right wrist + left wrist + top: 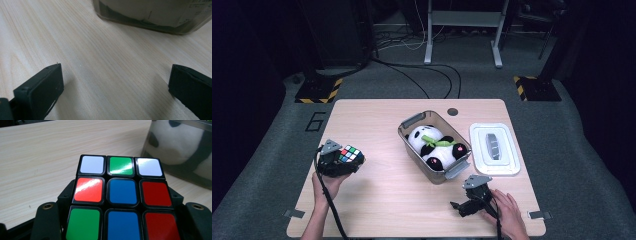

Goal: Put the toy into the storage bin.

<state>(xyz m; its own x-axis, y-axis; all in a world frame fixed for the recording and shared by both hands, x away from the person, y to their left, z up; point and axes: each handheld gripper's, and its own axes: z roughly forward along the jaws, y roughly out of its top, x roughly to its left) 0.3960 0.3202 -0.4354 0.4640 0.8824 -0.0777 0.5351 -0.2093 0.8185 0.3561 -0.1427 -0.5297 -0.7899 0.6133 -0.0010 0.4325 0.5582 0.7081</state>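
Clear bin (pixel 411 141) holding plush panda (pixel 436 146), lid (pixel 494 148) beside it

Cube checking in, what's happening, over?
Left gripper shut on cube. Right gripper open, empty. Bin ahead, panda inside.

A colourful plastic puzzle cube (pixel 122 197) with black edges sits clamped in the left claw (pixel 122 225), its black jaws flanking the cube's lower corners; the upward face shows white, green, white along the far row, orange-red, blue, red across the middle, green, blue, red nearest; beyond it spreads the pale wood-grain tabletop (pixel 45 160); at upper right stands a translucent grey plastic bin (pixel 197 173), a black-and-white plush panda (pixel 180 145) showing blurred through its wall.
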